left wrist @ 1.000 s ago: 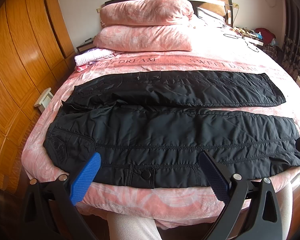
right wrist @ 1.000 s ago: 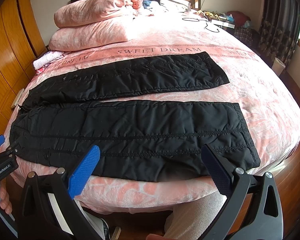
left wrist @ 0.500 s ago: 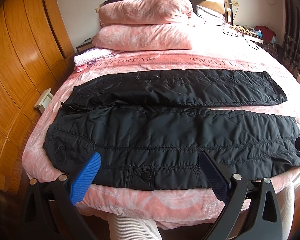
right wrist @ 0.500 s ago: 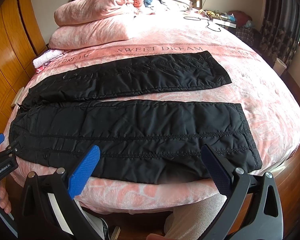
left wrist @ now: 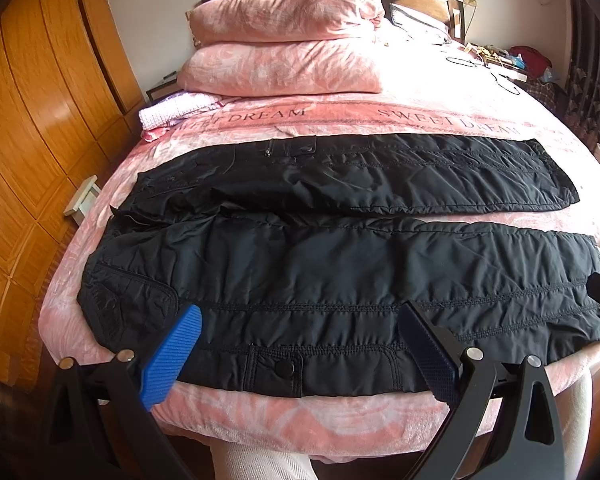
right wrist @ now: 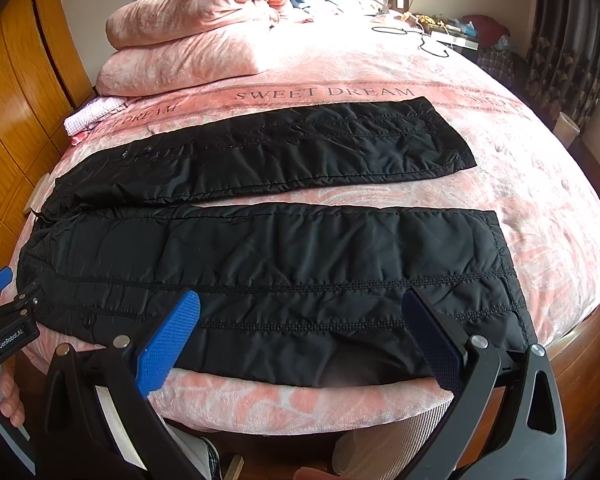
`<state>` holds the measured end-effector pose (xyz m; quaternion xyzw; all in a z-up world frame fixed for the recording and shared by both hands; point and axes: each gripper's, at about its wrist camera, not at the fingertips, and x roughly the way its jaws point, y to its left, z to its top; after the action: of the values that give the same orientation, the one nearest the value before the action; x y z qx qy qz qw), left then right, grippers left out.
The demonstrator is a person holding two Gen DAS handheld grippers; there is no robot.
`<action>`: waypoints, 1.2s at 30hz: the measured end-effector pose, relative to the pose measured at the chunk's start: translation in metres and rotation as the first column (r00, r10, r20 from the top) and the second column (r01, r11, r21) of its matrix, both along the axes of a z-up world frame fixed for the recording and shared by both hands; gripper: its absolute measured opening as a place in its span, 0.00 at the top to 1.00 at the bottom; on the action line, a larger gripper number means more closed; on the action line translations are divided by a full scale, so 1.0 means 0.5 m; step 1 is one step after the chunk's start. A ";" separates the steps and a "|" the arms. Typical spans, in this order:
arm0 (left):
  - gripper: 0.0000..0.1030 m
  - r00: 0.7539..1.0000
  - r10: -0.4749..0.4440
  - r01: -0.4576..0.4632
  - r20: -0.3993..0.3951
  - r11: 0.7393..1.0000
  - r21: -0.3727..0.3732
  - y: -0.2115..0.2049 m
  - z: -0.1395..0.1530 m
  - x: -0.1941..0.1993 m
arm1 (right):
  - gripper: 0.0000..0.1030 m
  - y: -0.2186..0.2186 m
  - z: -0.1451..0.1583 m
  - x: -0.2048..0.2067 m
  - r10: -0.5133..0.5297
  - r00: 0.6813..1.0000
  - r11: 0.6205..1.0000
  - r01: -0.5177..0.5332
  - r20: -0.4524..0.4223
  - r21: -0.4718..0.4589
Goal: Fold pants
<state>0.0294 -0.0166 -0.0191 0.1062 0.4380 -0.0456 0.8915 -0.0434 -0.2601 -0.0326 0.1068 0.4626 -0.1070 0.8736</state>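
Black quilted padded pants (left wrist: 339,280) lie spread flat across the near half of a bed covered in a pink plush blanket (left wrist: 379,120) printed with "SWEET DREAM". Both legs run sideways, waistband toward the wooden wardrobe side, cuffs toward the window side, with a narrow strip of blanket showing between them. The nearer leg reaches the mattress edge, its snap-buttoned pocket flap (left wrist: 278,368) just at the rim.

The left gripper (left wrist: 300,356), blue-padded fingers spread wide, hovers over the near hem by the waist end and touches nothing. The right gripper (right wrist: 303,340), likewise spread wide and empty, hangs over the near edge toward the cuff, where the fabric bulges up slightly; what props it is hard to make out.

Two stacked pink pillows (left wrist: 284,44) sit at the headboard, well clear of the pants. A folded pale lilac cloth (left wrist: 172,106) lies beside them near the wardrobe of orange-brown wooden panels (left wrist: 32,120). A black cable (right wrist: 419,38) trails on the far corner, next to a cluttered bedside stand (right wrist: 455,28). Nothing rests on the pants themselves.
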 end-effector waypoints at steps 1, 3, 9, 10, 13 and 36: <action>0.04 1.000 -0.001 0.001 -0.001 1.000 -0.001 0.000 -0.001 0.003 | 0.02 -0.001 -0.001 0.004 0.003 1.000 1.000 -0.003 0.002 0.001; 0.04 1.000 0.001 -0.001 -0.004 1.000 0.003 -0.001 -0.004 0.010 | 0.02 -0.002 -0.003 0.012 0.011 1.000 1.000 -0.011 0.004 0.000; 0.04 0.999 -0.018 0.017 -0.040 1.000 -0.025 -0.004 -0.018 0.049 | 0.02 -0.013 -0.009 0.053 0.079 0.997 0.996 -0.080 0.017 0.038; 0.04 0.998 -0.045 0.042 -0.048 0.998 -0.051 -0.005 -0.018 0.063 | 0.02 -0.019 -0.009 0.067 0.101 0.995 0.993 -0.102 0.022 0.052; 0.04 0.990 -0.115 0.102 -0.088 0.985 -0.137 -0.010 -0.021 0.137 | 0.02 -0.052 -0.009 0.133 0.181 0.983 0.974 -0.184 0.035 0.133; 0.04 0.677 -0.642 0.540 -0.359 0.765 -0.351 -0.246 -0.198 0.761 | 0.02 -0.225 -0.213 0.816 0.687 0.711 0.718 -0.630 -0.152 0.296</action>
<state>0.4098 -0.1394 -0.1183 0.1315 0.5693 -0.4038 0.7040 0.3648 -0.3725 -0.1390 0.0166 0.5853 0.2532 0.7701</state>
